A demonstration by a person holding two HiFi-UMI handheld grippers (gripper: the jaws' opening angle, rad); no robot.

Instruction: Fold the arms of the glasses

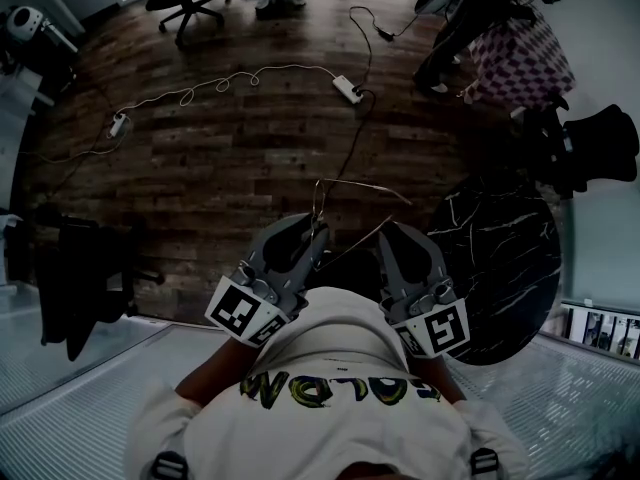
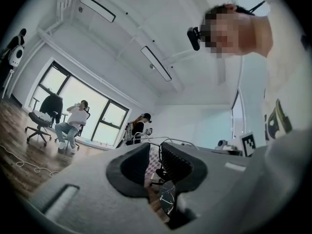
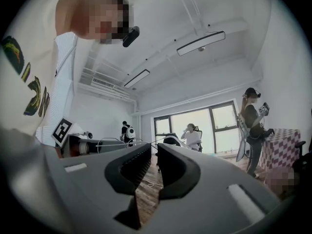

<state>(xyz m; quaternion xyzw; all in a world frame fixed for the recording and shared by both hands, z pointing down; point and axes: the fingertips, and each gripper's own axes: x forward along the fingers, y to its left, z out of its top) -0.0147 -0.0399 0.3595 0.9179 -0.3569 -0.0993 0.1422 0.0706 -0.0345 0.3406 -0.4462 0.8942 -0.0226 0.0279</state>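
Observation:
Thin wire-framed glasses (image 1: pixel 345 182) hang in the air in front of my chest, over the wooden floor. In the head view my left gripper (image 1: pixel 320 230) is shut on the frame's left end, where a wire runs down into its jaws. The right gripper (image 1: pixel 384 230) holds the other thin arm, which slants down toward me. In the left gripper view the wire frame (image 2: pixel 176 140) crosses the tips of the left gripper (image 2: pixel 155 147). The right gripper view shows the right gripper (image 3: pixel 153 147) with its jaws close together on a thin wire, and the glasses' loops (image 3: pixel 105 141) lie to its left.
A round black marble table (image 1: pixel 500 268) stands at my right. A power strip (image 1: pixel 347 88) and cables lie on the wood floor ahead. A dark chair (image 1: pixel 80 278) is at the left, an office chair (image 1: pixel 185 3) farther off. A person in checked clothing (image 1: pixel 520 53) stands far right.

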